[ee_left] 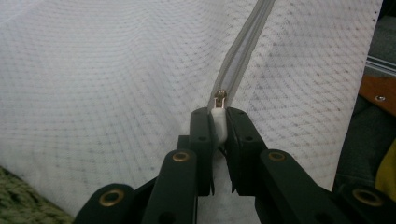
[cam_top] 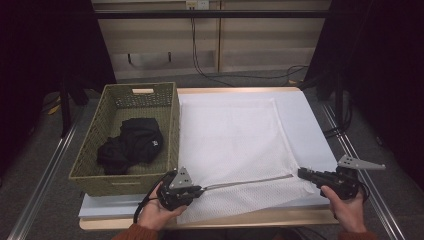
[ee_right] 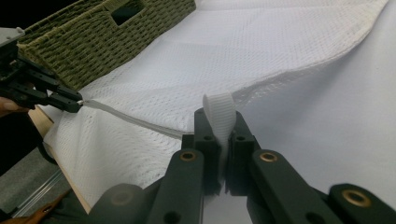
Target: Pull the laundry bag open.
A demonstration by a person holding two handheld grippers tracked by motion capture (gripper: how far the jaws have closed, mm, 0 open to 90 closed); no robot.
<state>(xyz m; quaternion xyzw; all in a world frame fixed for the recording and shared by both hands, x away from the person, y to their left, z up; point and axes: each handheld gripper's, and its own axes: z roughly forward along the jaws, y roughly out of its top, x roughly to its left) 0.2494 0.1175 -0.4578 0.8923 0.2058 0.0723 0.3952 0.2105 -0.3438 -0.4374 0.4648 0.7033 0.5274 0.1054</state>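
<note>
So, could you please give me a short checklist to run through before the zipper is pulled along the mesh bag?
1. Left tool shut on the zipper pull: ok.
2. Right tool shut on the white fabric loop at the bag's end: ok.
3. Zipper stretched straight between the tools: ok.
4. Mesh laundry bag lying flat on the table: ok.
5. Wicker basket beside the bag, off the zipper line: ok.
6. Zipper teeth undamaged: cannot tell.

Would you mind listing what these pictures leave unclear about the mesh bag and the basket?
- Mesh bag contents: high view, its fabric hides any.
- Zipper pull lower part: left gripper view, jaws cover it.
- Dark garment in basket: bunched, logo too small.
- Right gripper: strap's attachment hidden.
</note>
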